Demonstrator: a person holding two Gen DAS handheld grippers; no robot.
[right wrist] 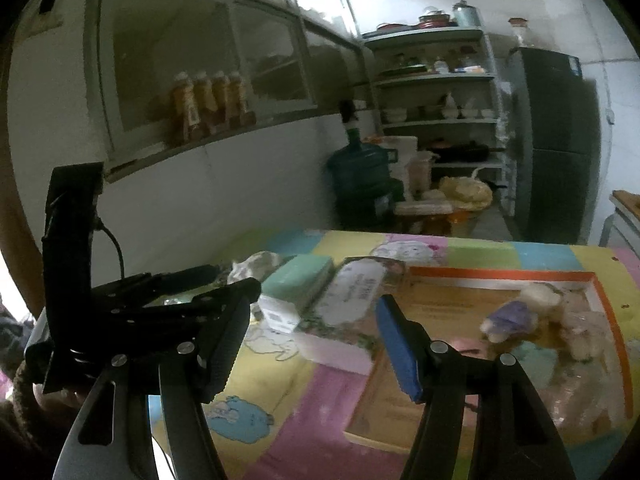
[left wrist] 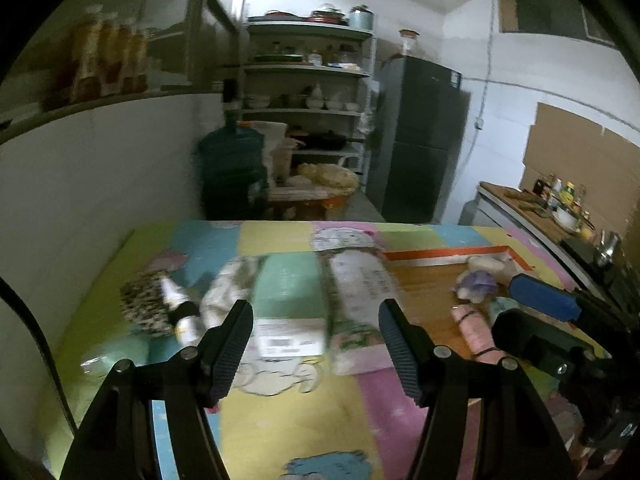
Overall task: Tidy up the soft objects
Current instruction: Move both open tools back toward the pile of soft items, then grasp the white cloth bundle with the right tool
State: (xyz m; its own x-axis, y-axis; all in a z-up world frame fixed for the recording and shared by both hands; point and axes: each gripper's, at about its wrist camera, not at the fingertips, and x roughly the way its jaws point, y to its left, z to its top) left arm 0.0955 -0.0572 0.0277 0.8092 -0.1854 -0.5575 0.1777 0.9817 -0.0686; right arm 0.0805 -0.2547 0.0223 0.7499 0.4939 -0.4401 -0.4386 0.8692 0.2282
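Note:
On the colourful table mat lie a green tissue pack (left wrist: 287, 292) (right wrist: 298, 280), a white floral tissue pack (left wrist: 362, 300) (right wrist: 352, 304), a leopard-print cloth (left wrist: 146, 300) and a crumpled white cloth (left wrist: 224, 292) (right wrist: 256, 264). A wooden tray with an orange rim (left wrist: 448, 254) (right wrist: 500, 274) holds a purple plush (left wrist: 476, 282) (right wrist: 510, 318), a beige plush (right wrist: 560, 308) and a pink rolled towel (left wrist: 476, 330). My left gripper (left wrist: 316, 344) is open and empty above the green pack. My right gripper (right wrist: 316, 344) is open and empty, left of the tray; it shows in the left wrist view (left wrist: 544, 300).
A small white box with a code label (left wrist: 288, 340) (right wrist: 278, 314) lies in front of the green pack. A wall runs along the table's left side. Behind the table stand a water jug (left wrist: 232, 168), shelves (left wrist: 308, 92) and a dark fridge (left wrist: 420, 136). A counter (left wrist: 532, 208) stands at right.

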